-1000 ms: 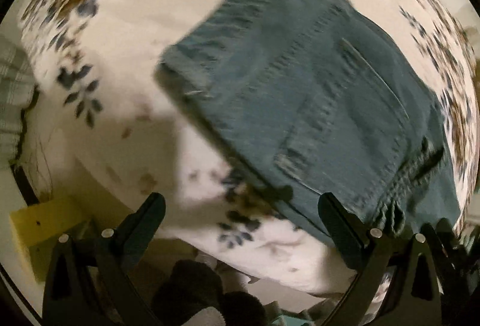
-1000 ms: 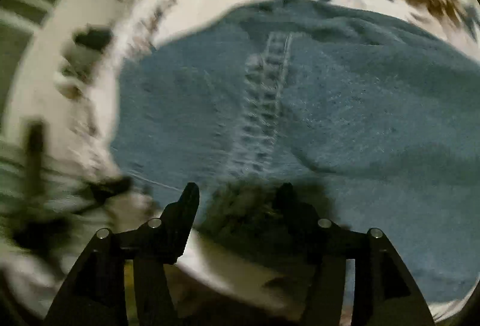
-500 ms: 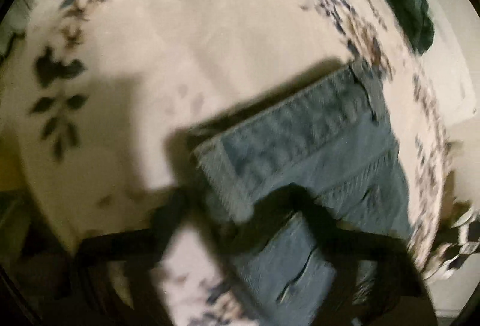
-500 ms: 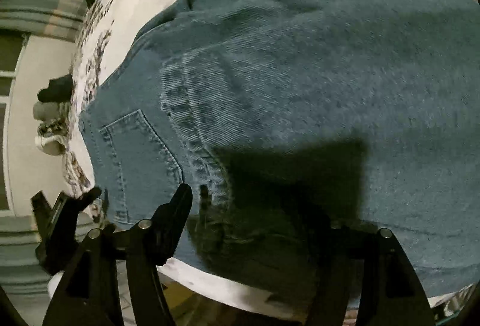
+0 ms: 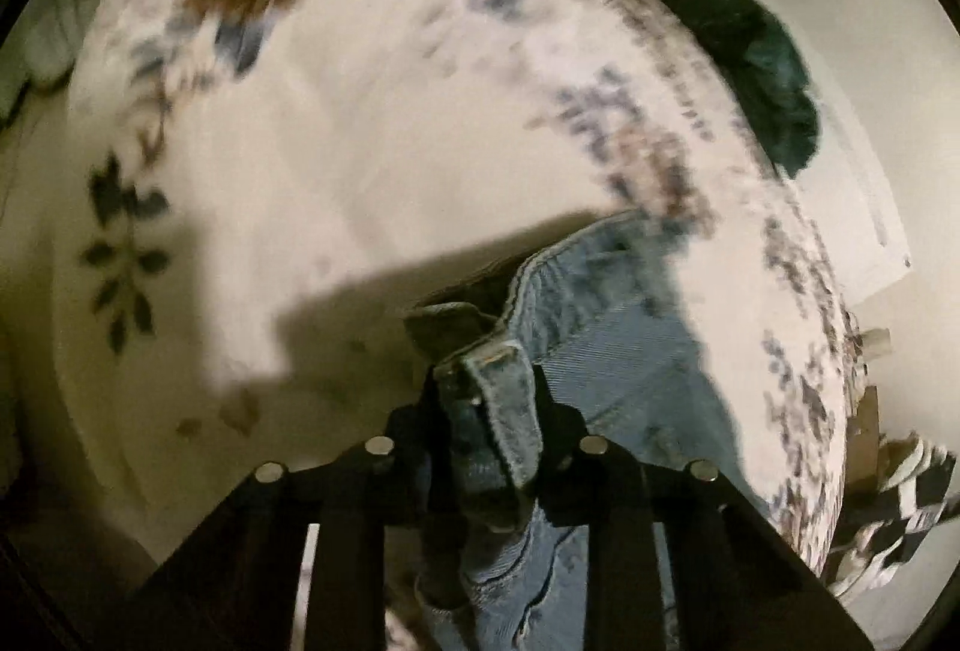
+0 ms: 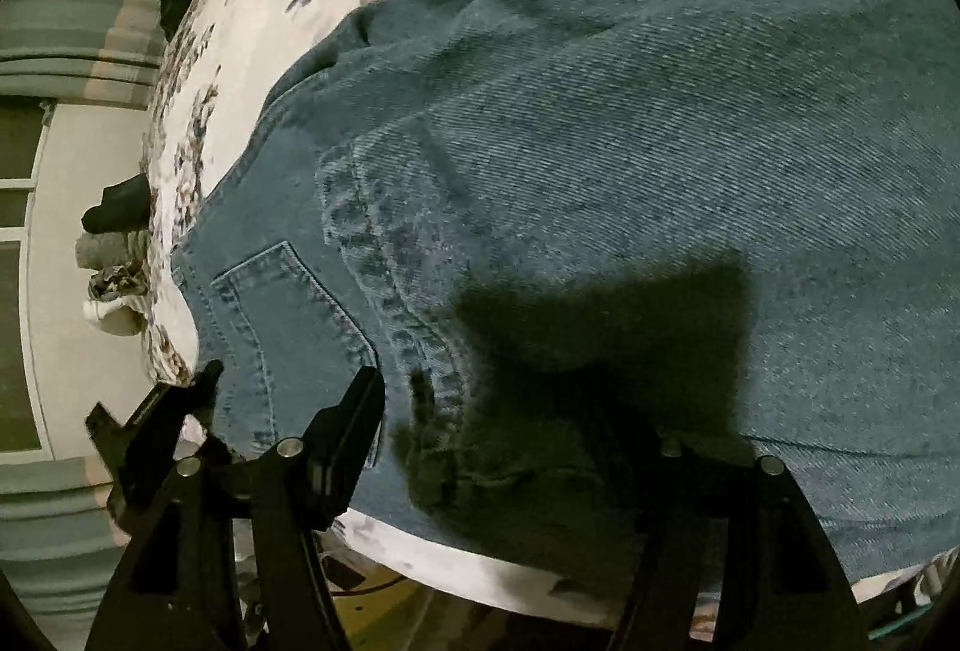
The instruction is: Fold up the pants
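1. Left claw (image 5: 483, 405) is clamped on a waistband corner of the jeans (image 6: 600, 159), raised off the bed (image 5: 360, 123).
2. Right claw (image 6: 516, 399) is spread wide, holding nothing, low over the denim near the bed's near edge.
3. Jeans lie across the floral bed; back pocket (image 6: 282, 303) faces up.
4. Fold looks barely begun; long axis cannot be read from these views.

Matt twill denim pants (image 6: 600, 123) on soft floral cloth bedspread (image 5: 372, 123).

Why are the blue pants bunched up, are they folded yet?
Only partly folded. The left gripper pinches the pants by the waistband; denim layers overlap on the floral sheet.
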Demonstrator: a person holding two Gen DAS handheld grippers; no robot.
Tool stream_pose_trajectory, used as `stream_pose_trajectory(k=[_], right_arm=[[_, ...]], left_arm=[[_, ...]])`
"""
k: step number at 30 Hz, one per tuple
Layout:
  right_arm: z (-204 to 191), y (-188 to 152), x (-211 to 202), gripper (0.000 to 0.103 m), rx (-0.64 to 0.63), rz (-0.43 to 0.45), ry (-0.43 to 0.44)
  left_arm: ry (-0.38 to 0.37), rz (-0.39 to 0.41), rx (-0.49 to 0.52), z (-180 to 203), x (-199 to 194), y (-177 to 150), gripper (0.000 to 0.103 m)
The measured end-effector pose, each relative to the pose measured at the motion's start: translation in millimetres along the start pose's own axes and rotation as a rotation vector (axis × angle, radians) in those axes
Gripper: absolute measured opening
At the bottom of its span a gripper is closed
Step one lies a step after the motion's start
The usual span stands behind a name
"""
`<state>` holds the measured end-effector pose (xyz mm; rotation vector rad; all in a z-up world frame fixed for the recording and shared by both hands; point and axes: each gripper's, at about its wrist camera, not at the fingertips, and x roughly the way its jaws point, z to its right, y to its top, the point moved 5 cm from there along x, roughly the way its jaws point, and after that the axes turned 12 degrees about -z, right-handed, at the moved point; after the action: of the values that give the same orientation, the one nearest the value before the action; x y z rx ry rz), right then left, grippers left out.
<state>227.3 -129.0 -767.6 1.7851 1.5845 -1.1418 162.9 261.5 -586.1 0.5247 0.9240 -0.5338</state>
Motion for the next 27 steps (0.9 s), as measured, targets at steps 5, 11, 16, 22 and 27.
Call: stream_pose_trajectory(k=[5, 11, 16, 22, 27], right_arm=[[15.8, -13.8, -16.5, 0.069, 0.01, 0.017, 0.033], [52.3, -36.3, -64.1, 0.069, 0.032, 0.063, 0.065], [104.2, -55.9, -118.8, 0.069, 0.096, 0.128, 0.084], [185.6, -83.6, -174.7, 0.069, 0.231, 0.213, 0.075], [259.2, -111.8, -209.7, 0.069, 0.362, 0.264, 0.046]], left_arm=[[-0.023, 0.094, 0.229, 76.2, -41.0, -11.8, 0.017], [-0.069, 0.154, 0.483, 167.4, -79.2, -57.6, 0.017], [-0.132, 0.129, 0.708, 246.3, -83.3, -136.9, 0.017], [-0.187, -0.001, 0.932, 306.1, -39.5, -252.8, 0.016], [-0.182, -0.183, 1.119, 319.0, 11.4, -348.5, 0.016]])
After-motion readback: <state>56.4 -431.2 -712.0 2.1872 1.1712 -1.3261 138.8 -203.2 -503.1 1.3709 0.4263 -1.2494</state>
